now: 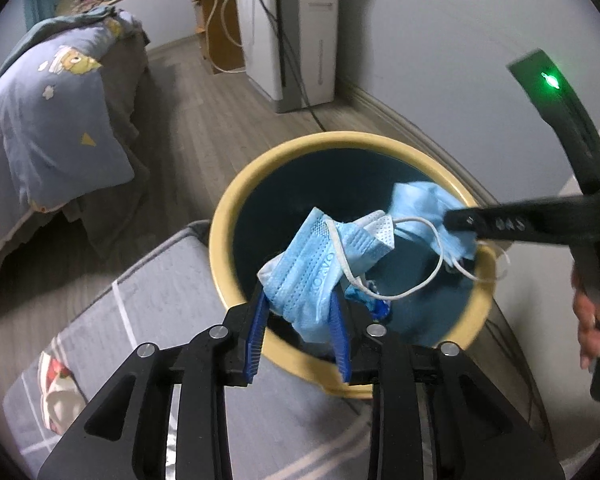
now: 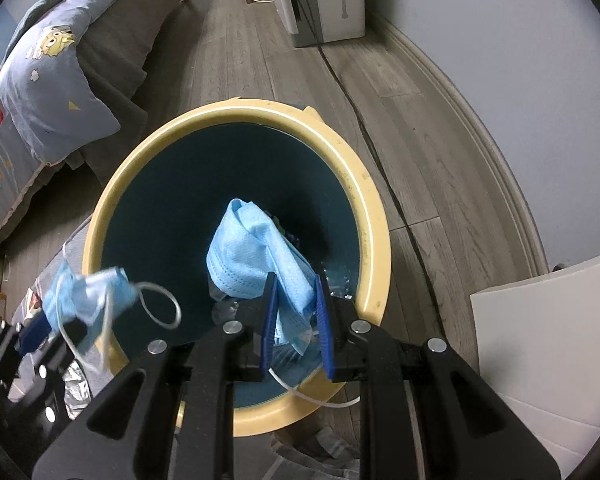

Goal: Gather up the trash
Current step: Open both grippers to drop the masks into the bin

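Now: two face masks held over the bin

Largest in both views is the wooden floor (image 2: 260,64), with a bed (image 1: 40,128) under a patterned blue cover off to the left of both tools and a white appliance (image 1: 300,32) standing against the far wall beyond them. A black cable (image 2: 380,152) runs from that appliance across the floor, passing to the right of the right tool. A grey checked cushion (image 1: 148,320) lies under and left of the left tool, touching the side of the bin.

Straight ahead of both tools is the bin (image 2: 372,208), round, with a yellow rim and a dark blue inside. Some small scraps lie at its bottom; what they are cannot be told.

The left tool (image 1: 300,320) grips a crumpled blue mask (image 1: 312,264) between its blue pads, set narrow, held above the bin's near rim. A white ear loop (image 1: 420,256) trails from it toward the right tool.

The right tool (image 2: 296,320) is also narrow, pinching a second blue mask (image 2: 256,256) over the middle of the bin's opening. A person's hand (image 1: 592,320) holds its handle, seen at the right edge of the left view.
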